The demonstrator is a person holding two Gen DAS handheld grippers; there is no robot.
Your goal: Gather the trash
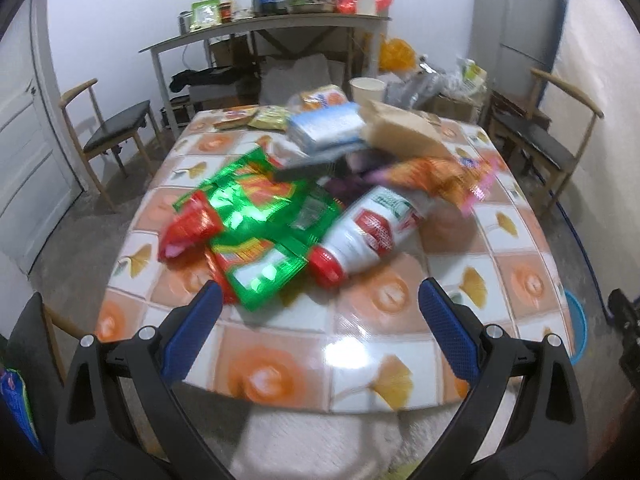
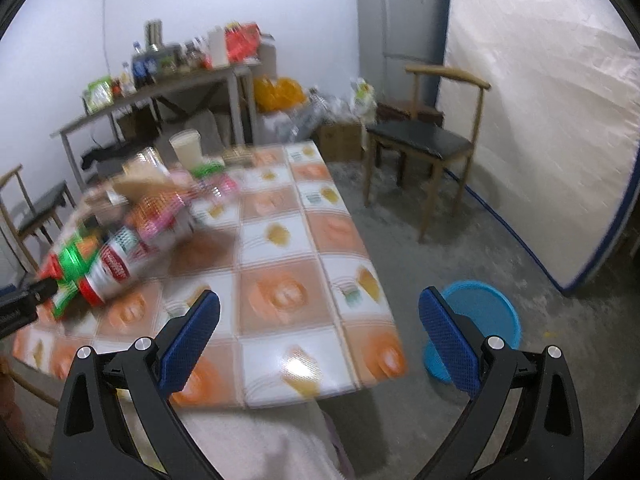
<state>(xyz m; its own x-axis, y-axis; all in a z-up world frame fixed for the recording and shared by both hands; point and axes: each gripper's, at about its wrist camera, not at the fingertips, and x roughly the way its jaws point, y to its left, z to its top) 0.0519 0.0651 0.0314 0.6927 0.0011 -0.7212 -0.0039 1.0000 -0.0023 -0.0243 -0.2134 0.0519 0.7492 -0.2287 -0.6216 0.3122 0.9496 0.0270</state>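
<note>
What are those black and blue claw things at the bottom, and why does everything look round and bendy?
Each claw is a hand-held gripper that a person carries, one per hand. A wide-eyed camera sits on each, which bends the picture. One view looks along the left hand-held gripper, the other along the right hand-held gripper. Both are open and hold nothing. On the orange-and-white tiled table lies a trash pile: a shiny green snack wrapper and a white plastic bottle with a red cap on its side. A blue plastic basin sits on the floor.
</note>
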